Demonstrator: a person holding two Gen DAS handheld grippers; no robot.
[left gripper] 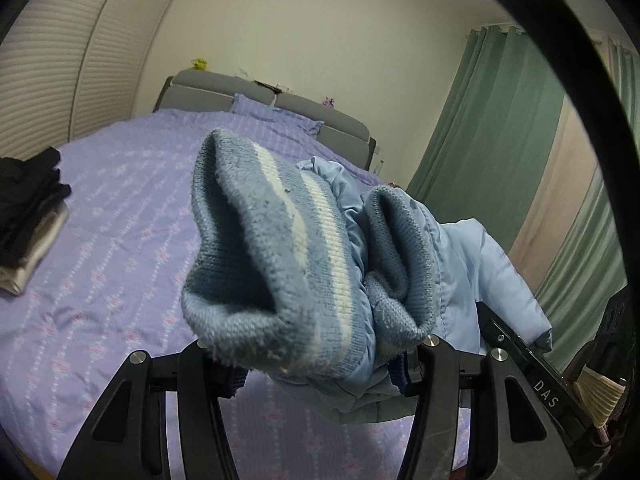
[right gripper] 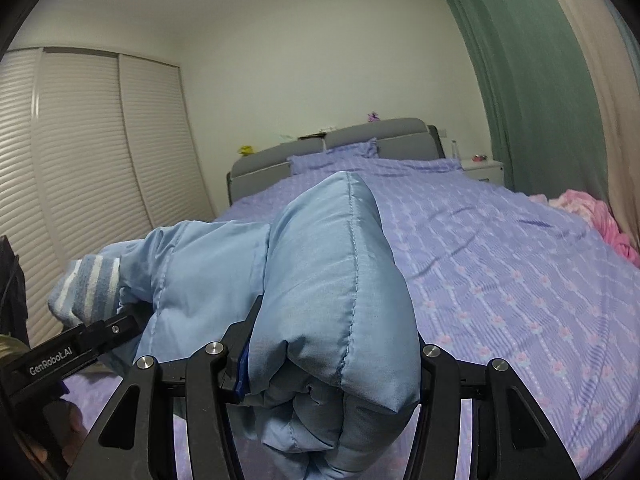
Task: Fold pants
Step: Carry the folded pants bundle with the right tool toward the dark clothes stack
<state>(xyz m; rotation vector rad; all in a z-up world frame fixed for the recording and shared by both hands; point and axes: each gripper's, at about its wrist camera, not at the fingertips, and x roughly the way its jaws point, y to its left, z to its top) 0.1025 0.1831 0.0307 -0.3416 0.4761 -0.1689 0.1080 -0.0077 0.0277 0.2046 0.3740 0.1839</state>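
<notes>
The bed (right gripper: 520, 280) with its lilac flowered cover is the broad surface under everything, and I have the pants (right gripper: 320, 280) lifted above it, stretched between my two tools rather than lying flat. They are pale blue, padded and quilted, so I judge them light for their bulk, soft and puffy, with a smooth shell that looks a little slippery; they will spring back from a crease unless I press it down. My right gripper (right gripper: 328, 376) is pinching a thick, bunched wad of the padded fabric, its fingers held fairly wide apart by the bulk between them. My left gripper (left gripper: 316, 364) is clamped on the leg ends, just behind the knitted cuffs (left gripper: 276, 248), which are ribbed, blue with white stripes, and stand up loosely in front of the lens. I judge the knit the better hold: it is grippy and stretchy, where the shell could slide out of the pads. On the left side of the bed, well apart from the pants, sits a stack of folded clothes (left gripper: 32, 216), dark on top and pale beneath. A pink bundle (right gripper: 600, 220) lies at the bed's right edge. For writing, the left tool's body reads "GenRobot.AI" in the right view, and the right tool's body shows the letters "DAS" in the left view.
</notes>
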